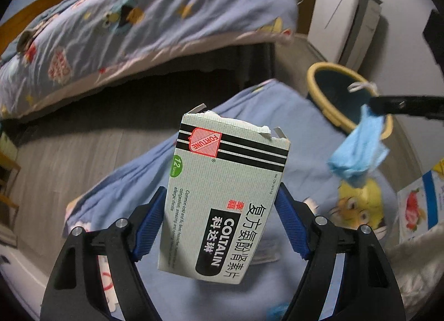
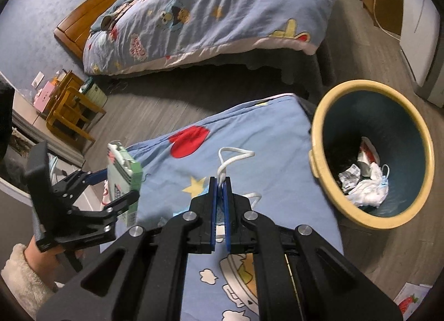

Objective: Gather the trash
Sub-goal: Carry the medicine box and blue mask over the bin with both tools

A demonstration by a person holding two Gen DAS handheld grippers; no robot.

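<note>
Two items are being held above the bed [image 2: 249, 132]: pill box [image 1: 226, 196] clamped by left tool [image 1: 219, 224], light, crushable; mask [image 1: 358, 152] w/ limp straps pinched by right tool [image 2: 220, 182], near bin [image 2: 319, 154].

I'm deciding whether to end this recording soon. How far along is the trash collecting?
Partly done. The bin already holds crumpled paper and a used mask. In hand: the left gripper clamps a torn medicine box, and the right gripper pinches a blue face mask near the bin. Both still need dropping in.
</note>
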